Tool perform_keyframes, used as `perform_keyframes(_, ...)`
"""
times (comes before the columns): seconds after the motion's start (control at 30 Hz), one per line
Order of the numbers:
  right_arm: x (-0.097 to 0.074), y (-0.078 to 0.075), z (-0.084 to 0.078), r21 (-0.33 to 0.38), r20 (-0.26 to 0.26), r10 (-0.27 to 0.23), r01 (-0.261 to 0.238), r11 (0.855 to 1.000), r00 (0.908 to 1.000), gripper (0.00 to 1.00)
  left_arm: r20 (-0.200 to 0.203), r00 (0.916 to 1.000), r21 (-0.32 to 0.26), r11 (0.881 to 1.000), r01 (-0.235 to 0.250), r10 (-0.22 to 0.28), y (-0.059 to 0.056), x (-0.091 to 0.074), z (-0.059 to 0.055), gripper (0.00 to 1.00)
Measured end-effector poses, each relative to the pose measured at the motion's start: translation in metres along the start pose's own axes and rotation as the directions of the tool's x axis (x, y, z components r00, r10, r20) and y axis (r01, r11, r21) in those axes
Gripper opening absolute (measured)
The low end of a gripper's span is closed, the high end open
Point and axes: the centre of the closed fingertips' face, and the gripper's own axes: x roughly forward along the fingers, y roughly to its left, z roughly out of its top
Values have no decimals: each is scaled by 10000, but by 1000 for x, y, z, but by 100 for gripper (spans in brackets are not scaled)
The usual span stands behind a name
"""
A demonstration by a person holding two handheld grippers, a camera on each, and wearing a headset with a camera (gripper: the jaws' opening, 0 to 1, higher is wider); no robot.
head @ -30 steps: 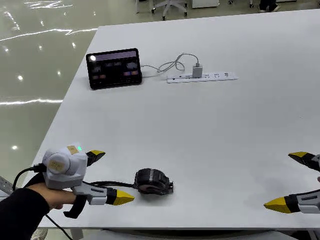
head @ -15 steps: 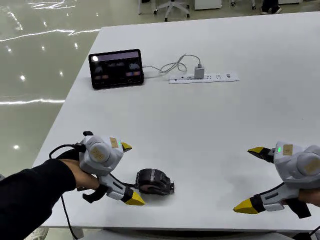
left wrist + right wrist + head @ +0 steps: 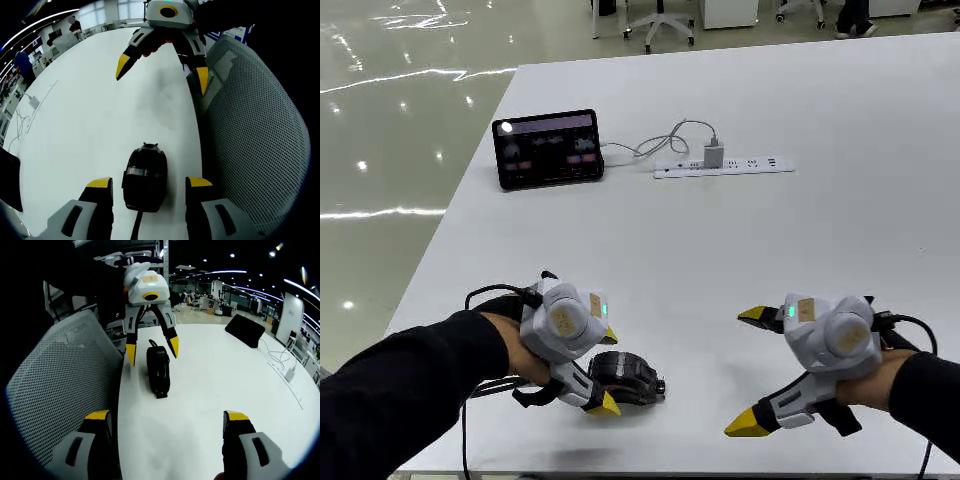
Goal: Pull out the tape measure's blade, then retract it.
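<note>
While the left gripper (image 3: 150, 183) straddles the tape measure (image 3: 145, 172), jaws spread to clamp it, the right gripper (image 3: 747, 370) hangs unclenched opposite.

Table (image 3: 770, 250) is showing a smooth, matt white top. Floor (image 3: 390, 130) is gleaming, glossy, mirroring lights. Tape measure (image 3: 628, 376) case is looking like black plastic, slightly shiny. Left gripper (image 3: 607, 370) and right gripper (image 3: 746, 370) housings are reading as smooth pale-grey plastic; fingers (image 3: 603, 404) are ending in matt yellow tips. Chair back (image 3: 250, 125) is presenting grey perforated mesh. Sleeve (image 3: 400, 390) is looking like dark matt cloth.
</note>
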Motion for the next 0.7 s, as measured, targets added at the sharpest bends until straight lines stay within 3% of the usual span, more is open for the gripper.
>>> perform_keyframes(0.17,17,4,7,-210,-89,229,-231,9995,9997,82,47,10000,68,9999,78,-78,1,1,5,39)
perform_keyframes(0.27,26,5,9,-325,-138,318,-322,9990,9994,77,-272,9993,706,9972,-241,261,8,1,2,30)
perform_keyframes(0.3,28,4,10,-400,-162,318,-325,9987,9994,73,-237,9996,466,9988,-125,136,5,3,3,30)
perform_keyframes(0.4,35,0,11,-547,-218,209,-221,9983,9995,59,-354,9993,462,9989,-84,100,4,3,3,29)
perform_keyframes(0.7,63,0,9,-704,-515,411,-447,9965,9978,47,-456,9989,381,9993,-43,61,4,3,2,30)
